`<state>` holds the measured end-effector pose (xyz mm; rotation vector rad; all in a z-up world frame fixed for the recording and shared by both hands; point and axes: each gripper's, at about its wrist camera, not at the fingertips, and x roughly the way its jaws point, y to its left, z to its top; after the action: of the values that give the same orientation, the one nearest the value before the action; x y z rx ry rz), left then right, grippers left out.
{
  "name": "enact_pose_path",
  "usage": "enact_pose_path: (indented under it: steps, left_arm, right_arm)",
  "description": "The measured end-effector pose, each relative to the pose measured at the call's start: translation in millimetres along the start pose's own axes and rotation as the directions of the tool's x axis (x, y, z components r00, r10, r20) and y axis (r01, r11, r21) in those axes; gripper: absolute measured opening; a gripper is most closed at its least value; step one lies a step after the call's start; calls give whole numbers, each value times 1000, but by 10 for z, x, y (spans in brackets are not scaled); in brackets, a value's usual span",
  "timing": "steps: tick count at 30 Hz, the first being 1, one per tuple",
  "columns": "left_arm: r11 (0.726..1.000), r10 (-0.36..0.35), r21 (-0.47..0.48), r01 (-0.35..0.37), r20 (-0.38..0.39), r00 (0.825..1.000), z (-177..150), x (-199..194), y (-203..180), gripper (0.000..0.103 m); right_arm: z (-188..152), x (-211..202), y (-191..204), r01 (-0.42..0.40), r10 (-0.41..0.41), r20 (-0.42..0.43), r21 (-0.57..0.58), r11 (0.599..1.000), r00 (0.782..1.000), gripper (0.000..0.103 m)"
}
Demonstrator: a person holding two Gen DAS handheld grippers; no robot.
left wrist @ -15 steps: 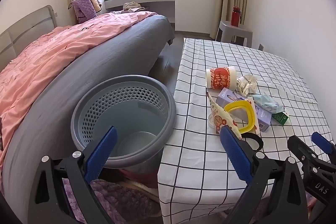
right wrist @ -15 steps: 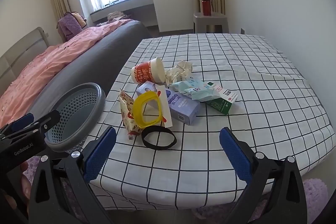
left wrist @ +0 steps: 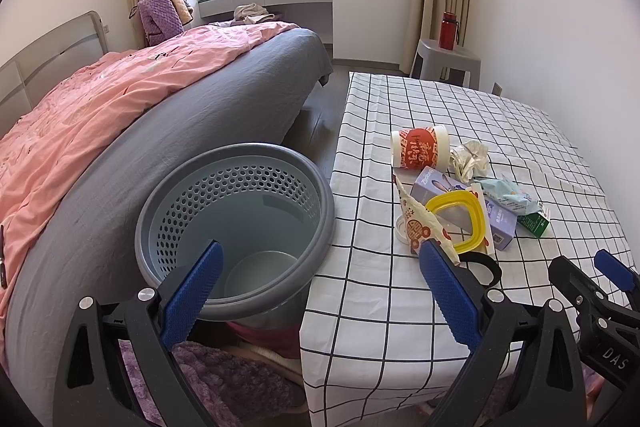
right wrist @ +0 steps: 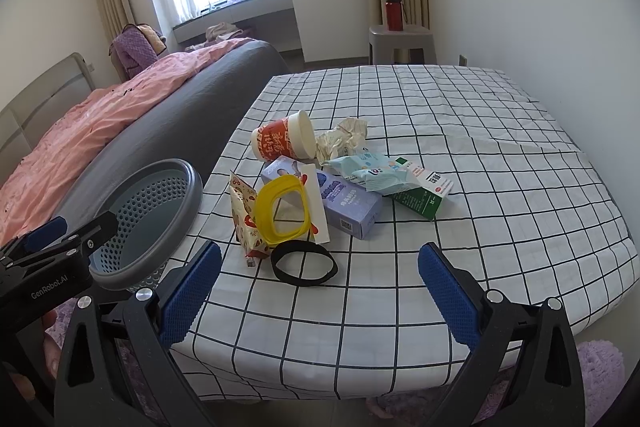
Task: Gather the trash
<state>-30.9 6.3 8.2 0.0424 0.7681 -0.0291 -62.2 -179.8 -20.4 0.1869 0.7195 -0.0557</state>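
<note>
Left claw (left wrist: 320,291) wide open, empty; right claw (right wrist: 320,291) same. Black ring (left wrist: 482,267) half hidden behind left fingertip (left wrist: 448,291).

The perforated grey plastic waste basket (left wrist: 236,223) looks smooth and matt. Beside it, the checked tablecloth (right wrist: 440,147) is woven cloth, lightly creased. On the cloth, the red paper cup (right wrist: 284,141) has a slight sheen, with crumpled paper (right wrist: 344,139) just beside it. The yellow ring (right wrist: 282,211) is glossy plastic, the black band (right wrist: 304,263) matt. The gripper pads (right wrist: 192,295) are blue, finely textured.
</note>
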Motion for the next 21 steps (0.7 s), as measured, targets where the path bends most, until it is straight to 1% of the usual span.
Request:
enact_pose_path:
  steps: [3, 9, 21]
  left_arm:
    - [1000, 0, 0, 0, 1, 1000, -3, -2, -1, 94]
    - [1000, 0, 1, 0, 0, 1000, -3, -8, -3, 94]
    - [1000, 1, 1, -1, -1, 1000, -2, -8, -5, 94]
  right_arm:
    - [-8, -41, 13, -2, 2, 6, 2, 1000, 1000, 97]
    - [-1, -47, 11, 4, -4, -11, 0, 1000, 1000, 97]
    - [2, -45, 13, 6, -6, -17, -1, 1000, 1000, 97]
